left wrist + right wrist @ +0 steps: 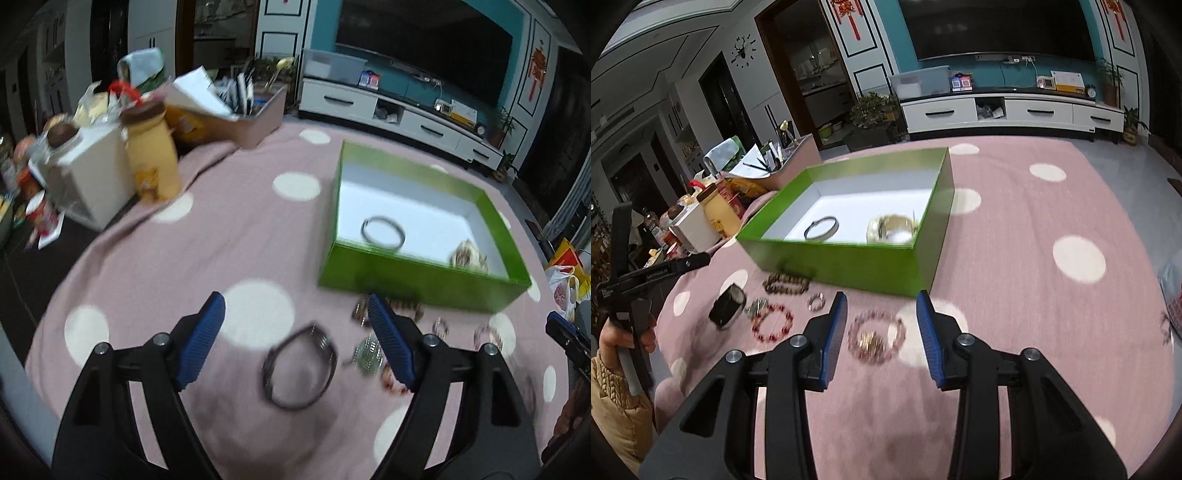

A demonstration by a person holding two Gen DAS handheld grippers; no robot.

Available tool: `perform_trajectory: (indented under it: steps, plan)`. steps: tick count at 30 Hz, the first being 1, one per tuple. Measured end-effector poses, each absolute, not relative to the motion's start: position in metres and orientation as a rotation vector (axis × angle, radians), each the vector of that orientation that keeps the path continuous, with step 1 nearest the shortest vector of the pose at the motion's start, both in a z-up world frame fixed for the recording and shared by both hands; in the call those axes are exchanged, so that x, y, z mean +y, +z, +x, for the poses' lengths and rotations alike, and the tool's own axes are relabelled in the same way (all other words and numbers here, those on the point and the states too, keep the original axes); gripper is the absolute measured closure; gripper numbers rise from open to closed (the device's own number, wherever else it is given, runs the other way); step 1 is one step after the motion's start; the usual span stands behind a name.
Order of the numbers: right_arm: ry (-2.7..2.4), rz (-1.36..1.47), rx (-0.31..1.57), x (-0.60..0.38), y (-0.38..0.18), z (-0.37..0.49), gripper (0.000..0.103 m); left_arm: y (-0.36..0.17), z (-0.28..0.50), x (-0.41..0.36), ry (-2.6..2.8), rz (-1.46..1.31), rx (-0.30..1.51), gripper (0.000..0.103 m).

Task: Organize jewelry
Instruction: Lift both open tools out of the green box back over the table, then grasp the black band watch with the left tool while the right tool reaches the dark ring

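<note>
L gripper is spread wide w/ nothing between the pads; it hangs over the pink dotted cloth. A dark bangle lies on the cloth below and between its fingers, not touched. Looks like the next pick for this hand. To do it well: come down so one finger drops inside the ring and one outside, pinch the band itself, not the whole loop. The band is thin and flat on soft cloth, so go low enough to catch it w/o snagging fabric.

Just right of the bangle, a small green-ish trinket sits near the right finger; keep clear of it on the way down.

The green box sits beyond the loose pieces, w/ a thin dark bangle in the box and a gold watch already inside. Loose on the cloth in front of it, from the right wrist view: a red bead bracelet, a brown bead bracelet, a small ring-like piece.

R gripper is part-spread, empty. A pink bead bracelet lies on the cloth between and below its pads, apart from them. Prob. its target: grab one side of the loop, lift straight, carry over the near wall of the box before letting go.
</note>
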State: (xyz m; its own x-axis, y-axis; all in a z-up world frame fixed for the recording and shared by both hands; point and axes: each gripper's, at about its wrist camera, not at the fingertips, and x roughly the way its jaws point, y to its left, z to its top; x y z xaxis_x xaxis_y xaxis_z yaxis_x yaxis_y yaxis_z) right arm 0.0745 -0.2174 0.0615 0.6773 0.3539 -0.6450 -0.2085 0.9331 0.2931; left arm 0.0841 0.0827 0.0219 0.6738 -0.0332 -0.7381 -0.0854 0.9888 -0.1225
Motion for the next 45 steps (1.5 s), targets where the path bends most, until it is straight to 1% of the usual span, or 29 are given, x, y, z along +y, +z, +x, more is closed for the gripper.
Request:
perform_trajectory:
  steps: [5,13,25,37,45]
  plan:
    - [0.334,0.221,0.783,-0.216,0.054,0.052,0.064,0.008,0.056,0.081,0.005,-0.17,0.865,0.022]
    - [0.357,0.214,0.806,-0.204,0.046,0.027,0.064,-0.002,0.021,0.058,-0.053,-0.112,0.881,0.022]
    - [0.454,0.158,0.853,-0.168,0.032,0.021,0.064,-0.012,0.01,0.053,-0.079,-0.065,0.867,0.022]
    - [0.484,0.113,0.916,-0.145,0.014,0.042,0.064,-0.023,0.041,0.055,-0.132,-0.024,0.893,0.042]
    - [0.485,0.054,0.928,-0.13,0.011,0.065,0.064,-0.031,0.061,0.048,-0.161,0.013,0.924,0.062]
